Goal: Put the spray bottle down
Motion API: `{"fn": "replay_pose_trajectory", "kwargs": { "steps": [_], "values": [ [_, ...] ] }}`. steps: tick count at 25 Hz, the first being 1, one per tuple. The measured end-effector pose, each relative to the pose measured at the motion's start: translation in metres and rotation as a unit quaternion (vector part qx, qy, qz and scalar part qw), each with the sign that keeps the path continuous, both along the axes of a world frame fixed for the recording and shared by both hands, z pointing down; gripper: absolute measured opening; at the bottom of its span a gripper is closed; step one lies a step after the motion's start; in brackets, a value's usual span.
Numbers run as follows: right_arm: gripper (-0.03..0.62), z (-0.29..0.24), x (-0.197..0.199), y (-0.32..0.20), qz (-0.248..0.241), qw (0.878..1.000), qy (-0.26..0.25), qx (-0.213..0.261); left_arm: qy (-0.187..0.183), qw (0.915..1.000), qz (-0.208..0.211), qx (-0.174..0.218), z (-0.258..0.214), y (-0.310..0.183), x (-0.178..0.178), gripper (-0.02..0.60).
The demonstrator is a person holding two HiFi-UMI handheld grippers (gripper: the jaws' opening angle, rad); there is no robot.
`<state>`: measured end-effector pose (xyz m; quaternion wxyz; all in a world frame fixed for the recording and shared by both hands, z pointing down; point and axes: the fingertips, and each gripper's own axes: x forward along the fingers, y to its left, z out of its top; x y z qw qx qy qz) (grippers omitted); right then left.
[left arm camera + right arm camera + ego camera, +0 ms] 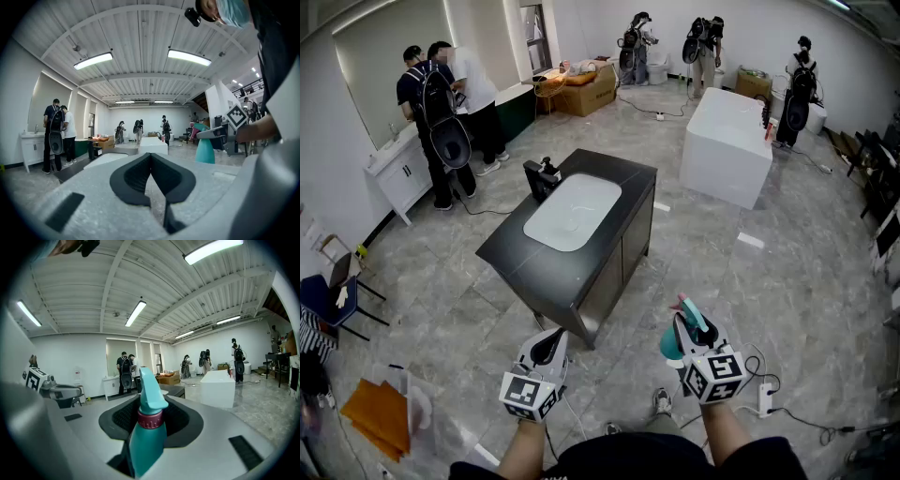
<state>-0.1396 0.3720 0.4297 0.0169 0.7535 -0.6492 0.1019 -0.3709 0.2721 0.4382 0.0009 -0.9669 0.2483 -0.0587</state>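
Note:
A teal spray bottle (673, 345) with a pink collar stands upright between the jaws of my right gripper (684, 328), which is shut on its body. In the right gripper view the bottle (147, 437) fills the middle, nozzle up. It is held in the air over the floor, short of the black island counter (619, 178). My left gripper (548, 345) hangs beside it at the left, shut and empty. In the left gripper view its pads (138, 173) meet at the tips, and the bottle (205, 145) shows off to the right.
The counter carries a pale inset basin (572, 211) and a black fixture (542, 176) at its far left corner. A white block (727, 141) stands beyond. People (441, 112) work at a wall counter on the left. A power strip (766, 398) and cable lie on the floor.

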Motion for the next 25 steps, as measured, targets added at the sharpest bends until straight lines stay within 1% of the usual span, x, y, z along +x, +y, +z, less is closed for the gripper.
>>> {"fn": "replay_pose_trajectory", "kwargs": {
  "steps": [6, 11, 20, 25],
  "values": [
    [0.143, 0.005, 0.029, -0.013, -0.005, 1.000, -0.006, -0.001, -0.001, 1.0000, -0.005, -0.008, 0.004, -0.011, 0.027, 0.011],
    [0.146, 0.002, 0.063, -0.027, -0.018, 1.000, -0.020, 0.013, 0.002, 0.9998, -0.016, -0.009, 0.002, -0.022, 0.061, 0.011],
    [0.146, -0.002, 0.135, -0.054, -0.072, 0.997, -0.006, 0.011, 0.006, 0.9984, -0.055, -0.007, 0.002, -0.035, 0.140, 0.012],
    [0.146, 0.001, 0.173, -0.069, -0.094, 0.995, 0.000, 0.011, 0.007, 0.9972, -0.075, -0.008, 0.008, -0.040, 0.173, 0.012]
  ]
}}
